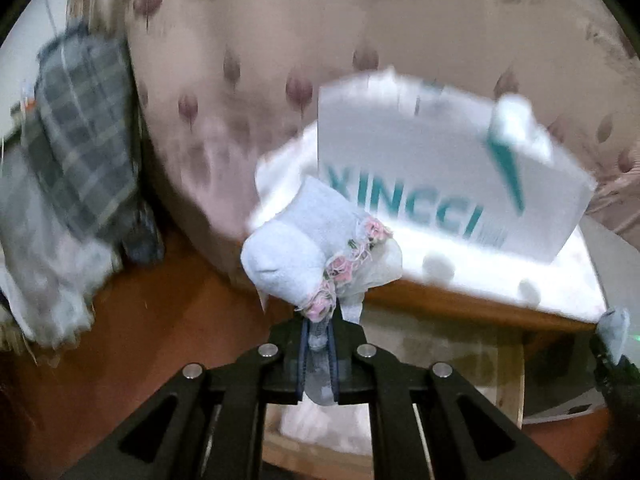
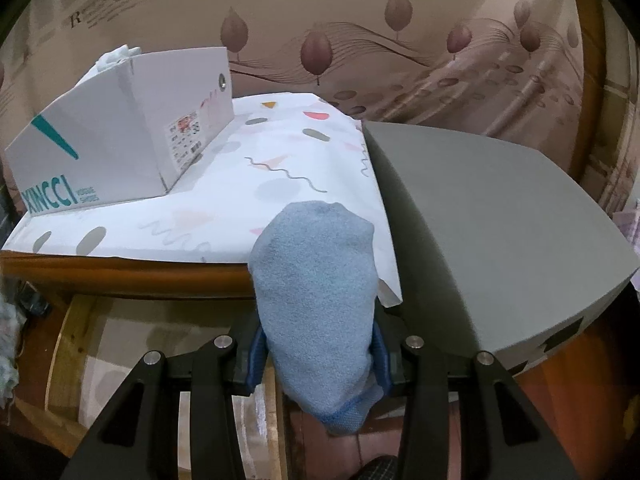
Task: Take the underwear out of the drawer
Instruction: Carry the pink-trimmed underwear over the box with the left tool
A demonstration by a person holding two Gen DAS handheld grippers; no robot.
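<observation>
Blue sock (image 2: pixel 320 300) sits clamped in the right hand-held gripper (image 2: pixel 318 354); the left hand-held gripper (image 1: pixel 319 340) pinches a lace-trimmed white sock (image 1: pixel 304 248). Both hang above the open drawer (image 2: pixel 76 360). Keep grips firm, carry each toward the surface (image 2: pixel 224 216) beside the box (image 2: pixel 120 140).

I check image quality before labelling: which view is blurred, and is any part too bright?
Left wrist view: motion blur smears the shoe box lettering; cloth below it glares white. Right wrist view: sharp, evenly lit; blue sock texture clear.
</observation>
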